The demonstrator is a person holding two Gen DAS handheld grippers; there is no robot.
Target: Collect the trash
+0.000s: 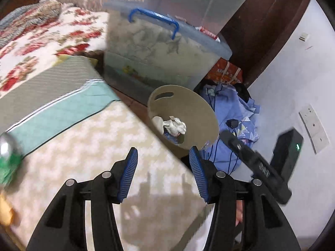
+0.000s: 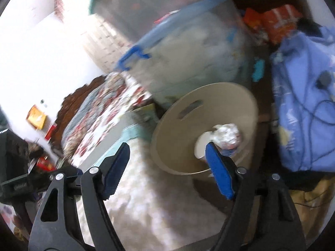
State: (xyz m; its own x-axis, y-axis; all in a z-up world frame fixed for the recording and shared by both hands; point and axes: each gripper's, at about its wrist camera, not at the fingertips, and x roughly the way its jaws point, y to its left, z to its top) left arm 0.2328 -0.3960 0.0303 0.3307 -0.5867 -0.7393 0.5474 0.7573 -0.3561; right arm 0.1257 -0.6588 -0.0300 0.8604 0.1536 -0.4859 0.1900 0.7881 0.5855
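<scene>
Crumpled white paper trash (image 1: 174,126) lying inside round beige plastic bin (image 1: 206,113), frame centre; green can (image 1: 7,159), probably trash, sitting far left. Left gripper (image 1: 163,175) nearer, gaping empty; right gripper (image 2: 167,169) wide, empty.

Crumpled paper (image 1: 174,126) in bin (image 1: 201,113), bin beside bed (image 1: 94,146), storage box (image 1: 159,52) behind

I'm looking into a lived-in bedroom of a home: a bed (image 1: 69,138) fills my left side, spread with a floral blanket (image 1: 48,39) and a teal-edged quilt (image 1: 62,113). Beside it stand stacked clear plastic storage bins (image 1: 159,58) with blue handles, a beige wastebasket (image 1: 201,115), and a heap of blue clothing (image 1: 236,108) on the floor. White walls carry a socket plate (image 1: 314,128), and dark wooden furniture (image 1: 261,31) sits behind.
</scene>
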